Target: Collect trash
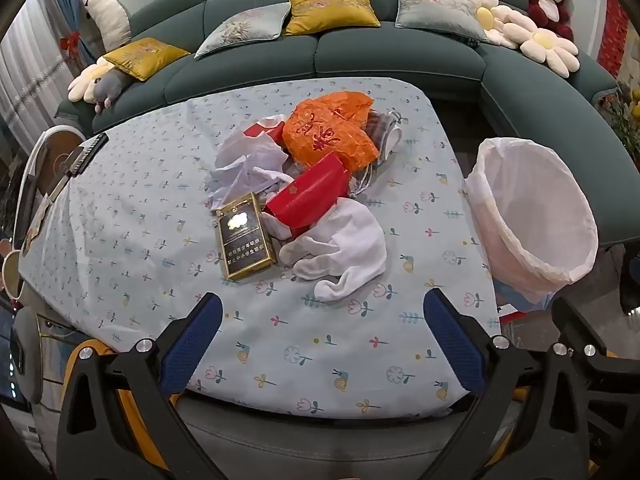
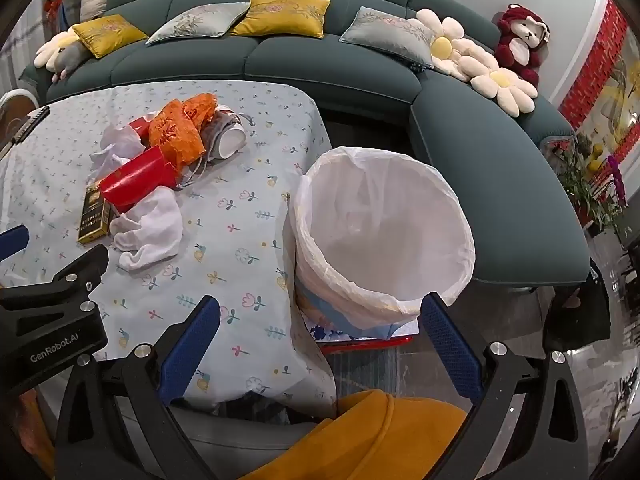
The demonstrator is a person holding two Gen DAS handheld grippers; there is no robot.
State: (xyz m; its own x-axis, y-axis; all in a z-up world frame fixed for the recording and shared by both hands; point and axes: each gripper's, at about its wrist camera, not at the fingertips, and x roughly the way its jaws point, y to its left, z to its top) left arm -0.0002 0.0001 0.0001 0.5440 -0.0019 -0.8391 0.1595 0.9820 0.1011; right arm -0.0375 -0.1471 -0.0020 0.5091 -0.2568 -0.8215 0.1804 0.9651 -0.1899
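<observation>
Both grippers, the left gripper (image 1: 322, 340) and the right gripper (image 2: 320, 340), stand wide apart and empty. Nothing is collected yet: the trash pile (image 1: 304, 184) lies mid-table, the lined bin (image 2: 384, 232) right of it. Next comes a reach to the near white cloth (image 1: 340, 248).

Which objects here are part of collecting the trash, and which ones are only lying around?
Belong to the job:
- orange plastic bag
- red paper box
- cigarette pack
- white crumpled cloth
- white plastic bag
- lined trash bin
- left gripper and right gripper, both open, empty

Just lying about:
- sofa cushions
- flower pillows
- red plush bear
- comb
</observation>
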